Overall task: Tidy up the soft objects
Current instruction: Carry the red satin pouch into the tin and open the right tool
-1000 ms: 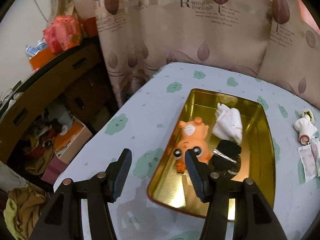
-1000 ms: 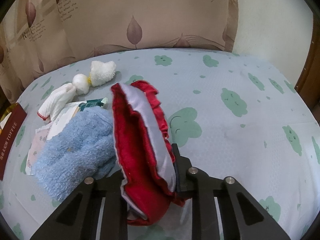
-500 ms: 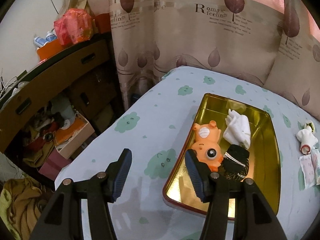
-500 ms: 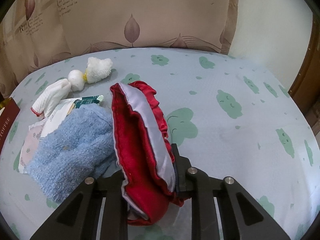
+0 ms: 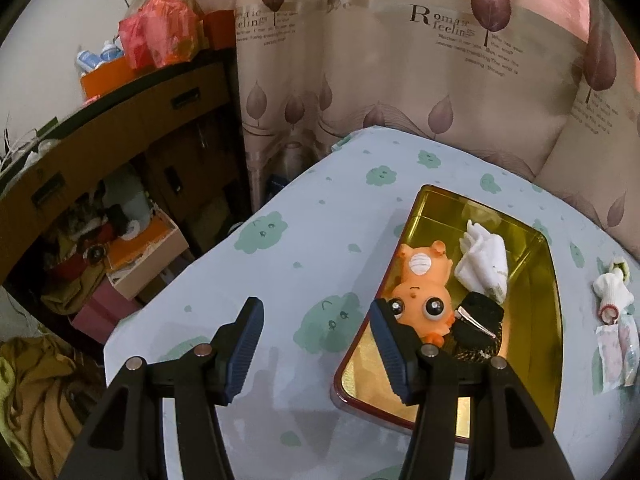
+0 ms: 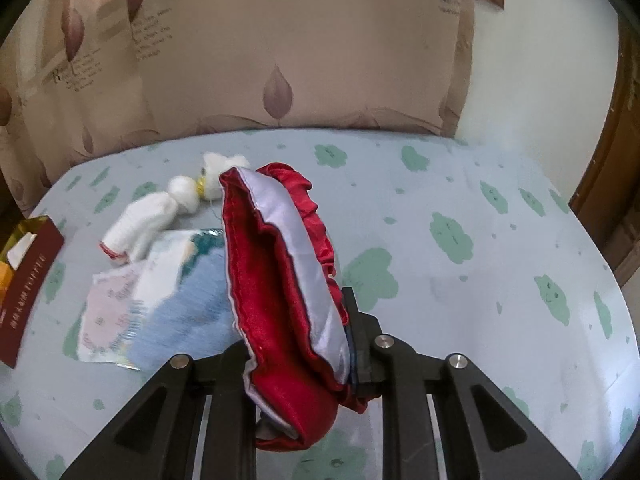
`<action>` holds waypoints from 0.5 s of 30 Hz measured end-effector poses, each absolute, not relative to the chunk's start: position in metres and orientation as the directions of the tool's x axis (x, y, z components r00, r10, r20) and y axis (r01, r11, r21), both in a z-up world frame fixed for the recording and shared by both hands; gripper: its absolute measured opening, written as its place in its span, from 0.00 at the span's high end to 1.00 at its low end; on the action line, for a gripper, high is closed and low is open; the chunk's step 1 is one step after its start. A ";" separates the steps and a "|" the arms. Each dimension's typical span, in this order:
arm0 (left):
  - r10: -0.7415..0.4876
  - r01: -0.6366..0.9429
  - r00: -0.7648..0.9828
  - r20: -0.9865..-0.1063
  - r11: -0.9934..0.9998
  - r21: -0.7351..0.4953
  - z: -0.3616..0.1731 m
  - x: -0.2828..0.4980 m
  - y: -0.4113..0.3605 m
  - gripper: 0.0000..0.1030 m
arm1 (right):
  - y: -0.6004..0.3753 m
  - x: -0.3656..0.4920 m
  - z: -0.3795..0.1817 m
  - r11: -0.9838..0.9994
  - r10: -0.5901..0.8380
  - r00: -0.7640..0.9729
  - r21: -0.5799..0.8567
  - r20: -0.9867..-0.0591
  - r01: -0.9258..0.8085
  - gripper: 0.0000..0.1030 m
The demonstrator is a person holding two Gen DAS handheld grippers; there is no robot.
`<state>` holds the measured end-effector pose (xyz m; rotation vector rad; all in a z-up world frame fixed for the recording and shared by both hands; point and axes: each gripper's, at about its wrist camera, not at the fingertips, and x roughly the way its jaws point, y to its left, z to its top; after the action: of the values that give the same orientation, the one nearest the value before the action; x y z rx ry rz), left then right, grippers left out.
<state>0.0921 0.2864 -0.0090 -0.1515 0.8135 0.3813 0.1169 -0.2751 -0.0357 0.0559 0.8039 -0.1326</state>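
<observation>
The right gripper [image 6: 304, 344] is clamping the red pouch [image 6: 280, 280] above the cloth, right of the tin [image 5: 532, 312], so carrying it high is wise, while the left gripper [image 5: 316, 344] is hanging open and empty beside the tin.

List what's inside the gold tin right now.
Gold tin holds an orange plush toy, a white cloth and a black item. Left tool hides part of its near side.
</observation>
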 end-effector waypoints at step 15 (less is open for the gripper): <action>0.286 -0.395 0.628 -0.724 0.919 0.021 -0.008 0.091 0.286 0.45 | -0.139 0.123 0.016 0.979 0.190 0.723 0.073 -0.664 -0.191 0.82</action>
<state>0.0914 0.2865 -0.0083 -0.1445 0.8022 0.3918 0.1229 -0.1394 0.0155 -0.0005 0.7325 0.2102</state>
